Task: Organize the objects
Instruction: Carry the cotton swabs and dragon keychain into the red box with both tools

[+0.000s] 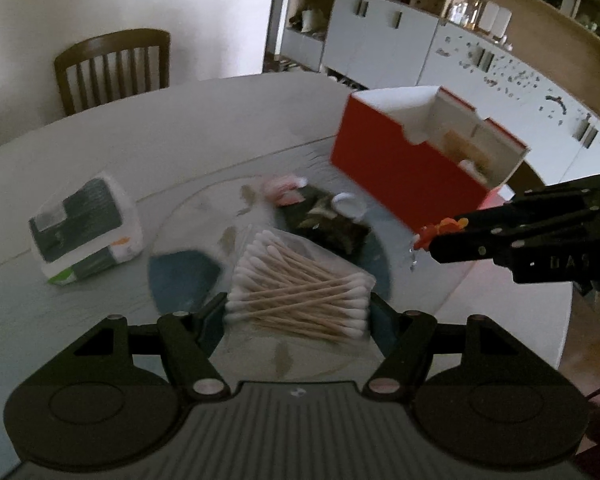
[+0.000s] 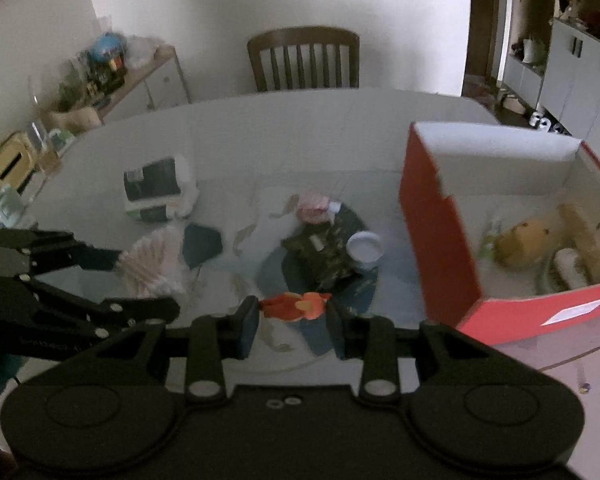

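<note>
The left gripper [image 1: 298,310] had its fingers pinching a clear plastic packet of wooden cotton swabs [image 1: 300,288] from both sides, lifted above the white counter [image 1: 180,128]. The right gripper [image 2: 293,316] had its fingers closed on a small orange-and-red soft object [image 2: 294,305], too blurred to identify. Ahead and to the right of the right fingers stood the open red cardboard box [image 2: 440,240], already holding a few things. Beyond both pairs of fingers lay a dark patterned pouch [image 2: 320,256], a white round lid [image 2: 364,250], a pink item [image 2: 314,204] and a green-and-white wrapped tissue pack [image 1: 84,228]. The swab packet is probably light but slippery and floppy, so a hold across its middle suits it; the orange piece looks soft and likely crushes easily.
</note>
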A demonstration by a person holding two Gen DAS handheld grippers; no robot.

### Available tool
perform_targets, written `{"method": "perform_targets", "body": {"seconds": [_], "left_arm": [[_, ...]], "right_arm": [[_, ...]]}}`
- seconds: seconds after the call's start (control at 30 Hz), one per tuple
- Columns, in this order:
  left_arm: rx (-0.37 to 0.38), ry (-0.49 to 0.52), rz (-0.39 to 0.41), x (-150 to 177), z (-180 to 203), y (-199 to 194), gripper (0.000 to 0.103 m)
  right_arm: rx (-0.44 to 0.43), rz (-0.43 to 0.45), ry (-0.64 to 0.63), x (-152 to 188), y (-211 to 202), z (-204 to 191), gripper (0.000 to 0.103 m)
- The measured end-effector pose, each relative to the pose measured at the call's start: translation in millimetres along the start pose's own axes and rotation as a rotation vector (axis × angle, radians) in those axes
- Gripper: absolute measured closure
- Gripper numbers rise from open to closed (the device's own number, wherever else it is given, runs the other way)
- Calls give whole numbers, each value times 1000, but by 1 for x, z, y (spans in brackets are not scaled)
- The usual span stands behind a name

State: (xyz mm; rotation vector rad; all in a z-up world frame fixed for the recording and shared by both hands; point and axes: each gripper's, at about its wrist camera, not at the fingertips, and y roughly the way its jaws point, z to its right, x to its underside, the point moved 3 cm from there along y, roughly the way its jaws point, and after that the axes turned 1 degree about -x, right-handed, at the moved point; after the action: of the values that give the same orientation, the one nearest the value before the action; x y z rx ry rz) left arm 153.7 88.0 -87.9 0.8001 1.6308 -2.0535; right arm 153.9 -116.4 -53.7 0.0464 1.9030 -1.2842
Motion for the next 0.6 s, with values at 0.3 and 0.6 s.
{"method": "perform_targets", "body": {"seconds": [0.3, 0.6], "left_arm": [[43, 43, 47, -32, 48, -12, 32], [52, 87, 95, -72, 95, -5, 32]], "right_arm": [[-18, 91, -1, -24, -46, 32, 68], [4, 153, -19, -41, -70, 80, 68]]}}
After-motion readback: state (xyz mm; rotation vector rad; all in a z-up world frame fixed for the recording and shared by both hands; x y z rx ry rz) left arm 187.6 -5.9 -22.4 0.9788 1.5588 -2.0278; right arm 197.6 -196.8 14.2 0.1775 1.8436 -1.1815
